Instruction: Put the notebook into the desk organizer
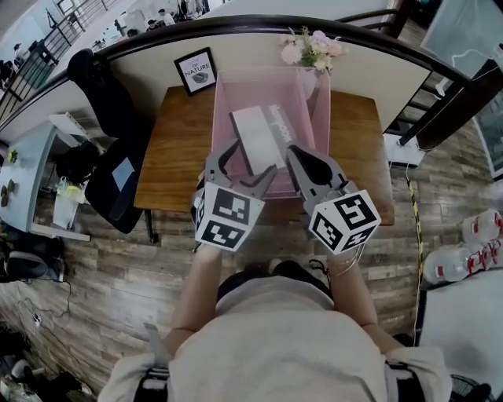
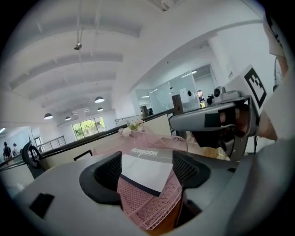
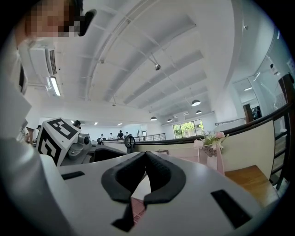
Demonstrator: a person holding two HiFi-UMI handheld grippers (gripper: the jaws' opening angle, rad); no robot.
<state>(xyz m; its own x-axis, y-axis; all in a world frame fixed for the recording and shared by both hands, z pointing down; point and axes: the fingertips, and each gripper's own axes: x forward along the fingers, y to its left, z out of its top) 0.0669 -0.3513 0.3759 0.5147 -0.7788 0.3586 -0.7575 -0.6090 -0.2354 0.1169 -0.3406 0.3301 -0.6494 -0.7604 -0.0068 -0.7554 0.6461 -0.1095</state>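
Note:
A pink mesh desk organizer [image 1: 222, 110] stands on the wooden table [image 1: 177, 153]. The white notebook [image 1: 259, 133] with its grey title band leans tilted inside it. My left gripper [image 1: 250, 163] sits at the organizer's near left edge and is open. In the left gripper view the notebook [image 2: 138, 173] shows between the wide-apart fingers [image 2: 113, 173] of the left gripper [image 2: 147, 169], behind pink mesh [image 2: 147, 207], and no pad presses on it. My right gripper [image 1: 297, 157] is at the near right edge. Its jaws [image 3: 145, 156] are shut with nothing between them.
A framed sign [image 1: 196, 71] and a pink flower bunch [image 1: 310, 49] stand at the table's back, below a curved dark rail [image 1: 259, 23]. A black chair with a jacket [image 1: 110, 149] is left of the table. Water bottles [image 1: 471, 243] lie on the floor at right.

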